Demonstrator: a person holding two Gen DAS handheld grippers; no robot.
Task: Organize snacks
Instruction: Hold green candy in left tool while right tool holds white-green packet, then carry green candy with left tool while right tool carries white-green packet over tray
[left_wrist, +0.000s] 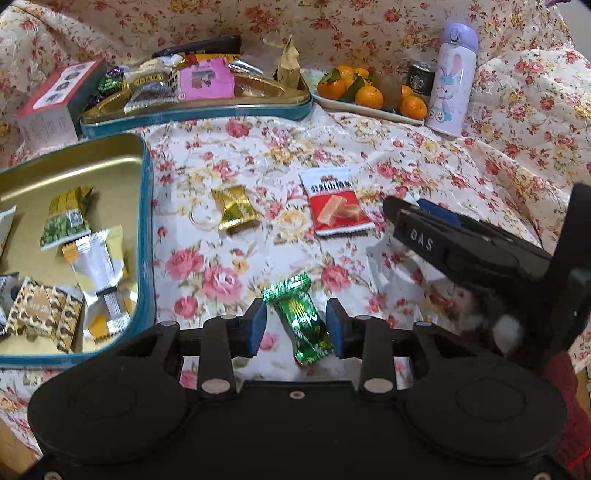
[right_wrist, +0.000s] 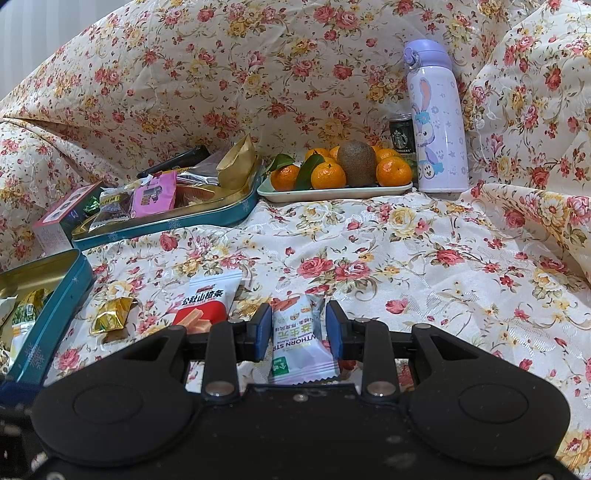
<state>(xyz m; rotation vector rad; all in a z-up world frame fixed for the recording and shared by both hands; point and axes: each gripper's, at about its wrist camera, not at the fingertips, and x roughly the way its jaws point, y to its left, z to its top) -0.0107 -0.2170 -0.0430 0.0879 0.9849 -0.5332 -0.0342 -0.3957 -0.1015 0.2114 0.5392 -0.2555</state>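
My left gripper (left_wrist: 297, 325) is open around a green foil candy (left_wrist: 301, 319) that lies on the floral cloth between the blue pads. My right gripper (right_wrist: 297, 330) is open around a white hawthorn-strip packet (right_wrist: 301, 338) on the cloth; its pads stand at the packet's sides. The right gripper also shows in the left wrist view (left_wrist: 436, 229). A gold candy (left_wrist: 236, 208) and a red-and-white packet (left_wrist: 336, 206) lie loose on the cloth. A teal tin (left_wrist: 147, 229) at the left holds several wrapped snacks.
A second teal tin (left_wrist: 199, 114) piled with snacks sits at the back, a pink-white box (left_wrist: 55, 99) beside it. A tray of tangerines and a kiwi (right_wrist: 332, 192), a Starbucks can (right_wrist: 400, 136) and a purple bottle (right_wrist: 437, 122) stand at the back right.
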